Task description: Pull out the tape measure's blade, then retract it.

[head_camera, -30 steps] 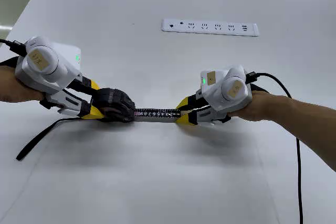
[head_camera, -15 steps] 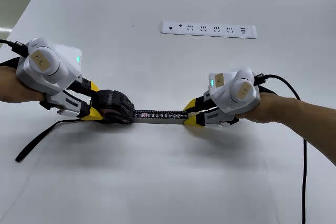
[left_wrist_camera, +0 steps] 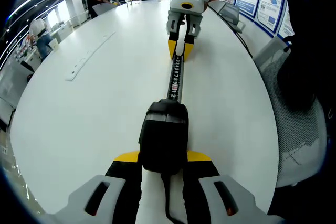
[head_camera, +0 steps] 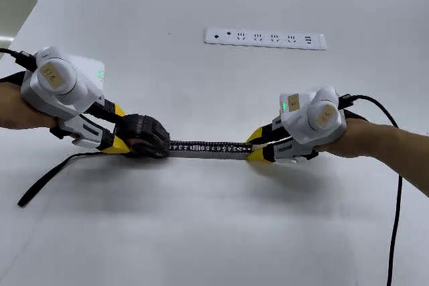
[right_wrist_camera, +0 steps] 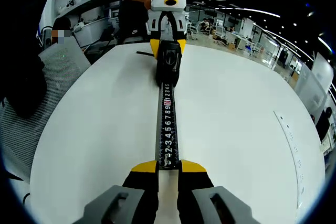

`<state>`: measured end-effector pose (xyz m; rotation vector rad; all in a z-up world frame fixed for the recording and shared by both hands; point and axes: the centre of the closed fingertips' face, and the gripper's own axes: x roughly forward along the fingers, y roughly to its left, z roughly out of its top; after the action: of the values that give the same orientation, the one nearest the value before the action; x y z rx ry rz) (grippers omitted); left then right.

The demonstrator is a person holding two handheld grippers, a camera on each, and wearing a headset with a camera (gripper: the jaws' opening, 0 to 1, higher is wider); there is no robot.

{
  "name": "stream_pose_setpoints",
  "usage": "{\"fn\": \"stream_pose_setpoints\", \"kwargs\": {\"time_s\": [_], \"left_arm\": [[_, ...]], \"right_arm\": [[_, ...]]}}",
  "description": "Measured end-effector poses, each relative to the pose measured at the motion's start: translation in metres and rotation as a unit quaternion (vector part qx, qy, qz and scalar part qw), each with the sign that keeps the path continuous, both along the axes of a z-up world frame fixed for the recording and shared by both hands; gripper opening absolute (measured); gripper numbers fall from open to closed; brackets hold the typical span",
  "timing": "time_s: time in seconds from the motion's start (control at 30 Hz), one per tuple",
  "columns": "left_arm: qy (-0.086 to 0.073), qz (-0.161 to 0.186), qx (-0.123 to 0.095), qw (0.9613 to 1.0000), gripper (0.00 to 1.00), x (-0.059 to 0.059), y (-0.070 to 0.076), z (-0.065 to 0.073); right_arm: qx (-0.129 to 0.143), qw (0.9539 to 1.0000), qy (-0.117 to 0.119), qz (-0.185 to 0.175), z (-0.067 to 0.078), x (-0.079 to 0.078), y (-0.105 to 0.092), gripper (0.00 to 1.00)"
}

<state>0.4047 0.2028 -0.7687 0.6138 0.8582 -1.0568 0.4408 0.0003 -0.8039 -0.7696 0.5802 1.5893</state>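
We see the tape measure's black case [head_camera: 143, 136] at 9 o'clock in the head view, resting on the white table [head_camera: 201, 232]. The left gripper [head_camera: 119, 127] is clamped on its rear half, with 1 yellow-tipped jaw on each side. In the left gripper view those 2 jaws cover the lower flanks of the case, and a black cord drops from it between them and is cut off at 6 o'clock.

The blade [head_camera: 209, 147] runs out of the case toward 3 o'clock and ends in the right gripper [head_camera: 257, 146], whose jaws are pinched together on the blade's far end. The very tip of the blade is hidden between the yellow pads. The blade sits low over the table, but we cannot tell whether it touches. In the right gripper view the digits 2 to 9 read clearly and a red mark follows; nearer the case the print is too small for us, as it is all along the blade in the head view.

A black strap [head_camera: 47, 179] trails toward 8 o'clock, and its upper end is hidden under the left gripper, so we cannot tell what it joins. A white power strip [head_camera: 265, 37] lies at 1 o'clock, well apart. A black cable [head_camera: 395, 219] leaves the frame at 5 o'clock. Both forearms [head_camera: 395, 152] are cut off by the frame edges
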Motion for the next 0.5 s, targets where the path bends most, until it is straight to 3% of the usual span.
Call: {"fn": "stream_pose_setpoints", "kwargs": {"time_s": [0.5], "left_arm": [[0.004,-0.004,0.007,1.0000,0.24,0.001,-0.002,0.000]], "right_arm": [[-0.022,0.9997,-0.005,-0.007,0.002,0.003,-0.026,0.09]]}}
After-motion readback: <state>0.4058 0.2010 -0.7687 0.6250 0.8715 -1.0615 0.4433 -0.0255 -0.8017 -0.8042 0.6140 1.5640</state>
